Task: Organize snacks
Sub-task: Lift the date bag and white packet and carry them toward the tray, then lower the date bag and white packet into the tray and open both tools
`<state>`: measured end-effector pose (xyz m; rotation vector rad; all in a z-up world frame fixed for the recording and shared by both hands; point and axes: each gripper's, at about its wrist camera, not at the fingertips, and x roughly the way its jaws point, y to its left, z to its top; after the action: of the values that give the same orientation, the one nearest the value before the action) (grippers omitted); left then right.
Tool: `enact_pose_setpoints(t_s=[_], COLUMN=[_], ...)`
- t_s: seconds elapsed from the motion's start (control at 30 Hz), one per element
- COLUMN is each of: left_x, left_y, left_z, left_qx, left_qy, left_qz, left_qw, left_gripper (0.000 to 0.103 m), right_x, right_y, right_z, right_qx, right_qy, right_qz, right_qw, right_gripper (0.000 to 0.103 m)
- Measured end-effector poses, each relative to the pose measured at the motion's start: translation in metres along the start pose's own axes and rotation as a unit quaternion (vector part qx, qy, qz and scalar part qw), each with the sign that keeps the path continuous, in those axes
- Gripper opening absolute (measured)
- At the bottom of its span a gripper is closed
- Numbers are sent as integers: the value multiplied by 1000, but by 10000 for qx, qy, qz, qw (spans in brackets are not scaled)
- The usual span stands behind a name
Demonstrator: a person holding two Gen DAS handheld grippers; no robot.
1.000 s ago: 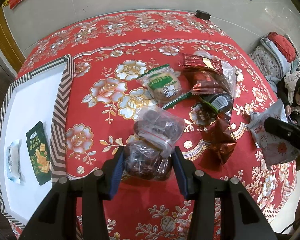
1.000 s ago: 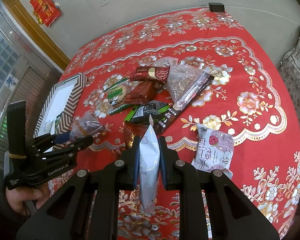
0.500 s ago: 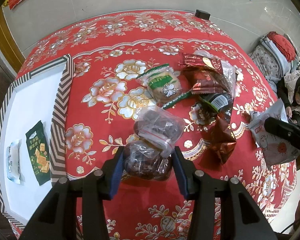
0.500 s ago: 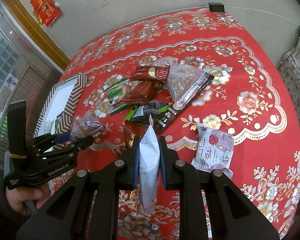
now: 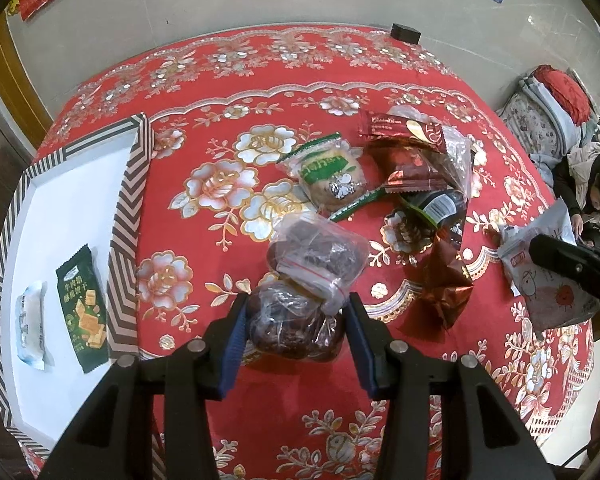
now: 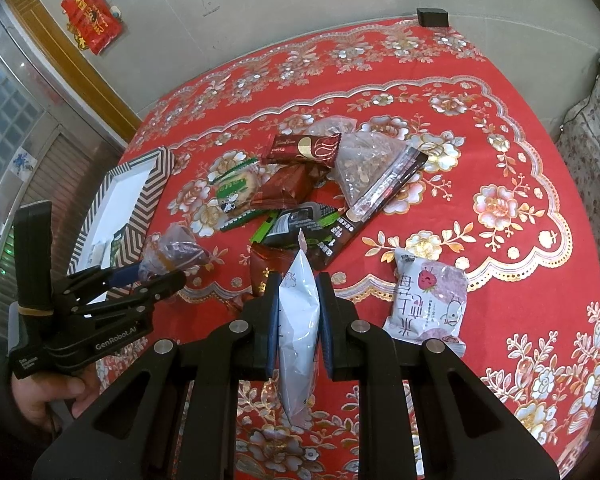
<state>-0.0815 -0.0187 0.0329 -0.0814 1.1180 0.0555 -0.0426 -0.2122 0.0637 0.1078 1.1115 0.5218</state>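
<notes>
While both grippers are clamping, left gripper (image 5: 296, 330) on a clear bag (image 5: 300, 312), right gripper (image 6: 299, 312) on a white pouch (image 6: 298, 320), the slack bag is risking slipping.

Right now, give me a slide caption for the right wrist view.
Right gripper pinches a white snack pouch above the red tablecloth; left gripper holds a clear bag.

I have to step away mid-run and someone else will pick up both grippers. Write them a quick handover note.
Left gripper: shut on a clear bag of dark snacks.
Right gripper: shut on a white snack packet.
Done: a green biscuit packet and a pale wrapper lie in the striped tray.
Left: both held items, the pink-and-white packet, and the pile of wrappers mid-table.
</notes>
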Motion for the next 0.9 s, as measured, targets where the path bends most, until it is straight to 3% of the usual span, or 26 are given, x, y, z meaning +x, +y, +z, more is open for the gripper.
enact_pose_setpoints(t_s=[0.23, 0.4, 0.9], left_x=[-17, -22, -26], left_y=[20, 55, 202], left_z=[7, 10, -9], left_qx=[-80, -273, -1186], left_qy=[-240, -353, -400], left_qz=[93, 239, 850], left_qw=[9996, 9987, 9885], left_gripper=[49, 49, 49], right_x=[0, 7, 79], right_y=[14, 46, 226], right_z=[8, 21, 43], right_qx=[-38, -241, -1555], right_qy=[-85, -147, 227], right_qz=[5, 98, 795], right_qw=[10000, 9996, 9844], right_gripper=[16, 16, 16])
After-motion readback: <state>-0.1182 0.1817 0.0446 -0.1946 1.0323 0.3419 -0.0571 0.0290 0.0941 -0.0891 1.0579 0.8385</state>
